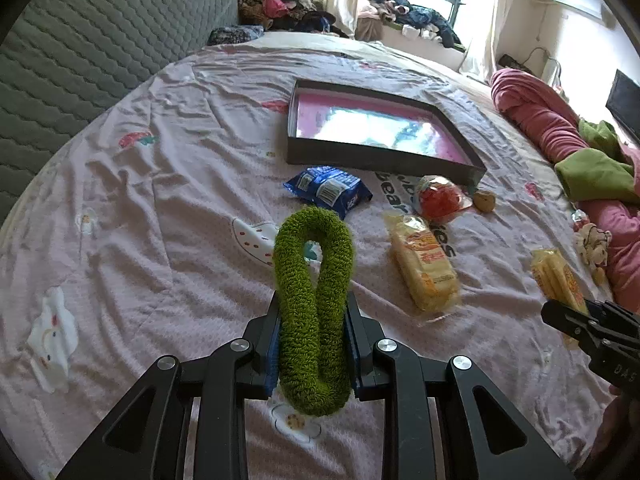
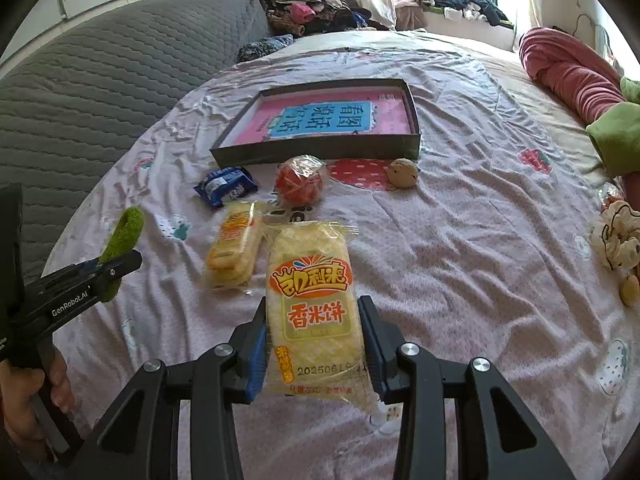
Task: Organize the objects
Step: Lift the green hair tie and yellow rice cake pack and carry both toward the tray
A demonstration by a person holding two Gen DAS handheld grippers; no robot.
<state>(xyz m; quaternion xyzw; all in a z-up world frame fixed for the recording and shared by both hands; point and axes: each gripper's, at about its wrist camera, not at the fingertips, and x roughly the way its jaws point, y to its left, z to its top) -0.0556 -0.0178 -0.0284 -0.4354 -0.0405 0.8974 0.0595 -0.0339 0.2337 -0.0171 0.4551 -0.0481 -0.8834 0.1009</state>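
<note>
My left gripper [image 1: 313, 308] is shut on a fuzzy green loop [image 1: 314, 280] and holds it above the bed; it also shows in the right wrist view [image 2: 120, 240]. My right gripper [image 2: 314, 308] is shut on a yellow rice cracker pack [image 2: 314, 304], also seen at the right edge of the left wrist view [image 1: 558, 280]. A shallow dark box [image 1: 472, 162] [image 2: 320, 150] with a pink book inside lies further back. In front of it lie a blue snack packet [image 1: 326, 190] [image 2: 224, 190], a red wrapped ball [image 1: 438, 198] [image 2: 300, 180], a walnut [image 1: 485, 200] [image 2: 402, 173] and a second rice cracker pack [image 1: 424, 266] [image 2: 232, 250].
The pink patterned bedsheet [image 1: 160, 184] covers the bed. A grey quilted headboard [image 1: 88, 48] rises on the left. Pink and green bedding [image 1: 560, 132] lies bunched at the right, with a floral scrunchie [image 2: 616, 240]. Clothes pile up by the window at the back.
</note>
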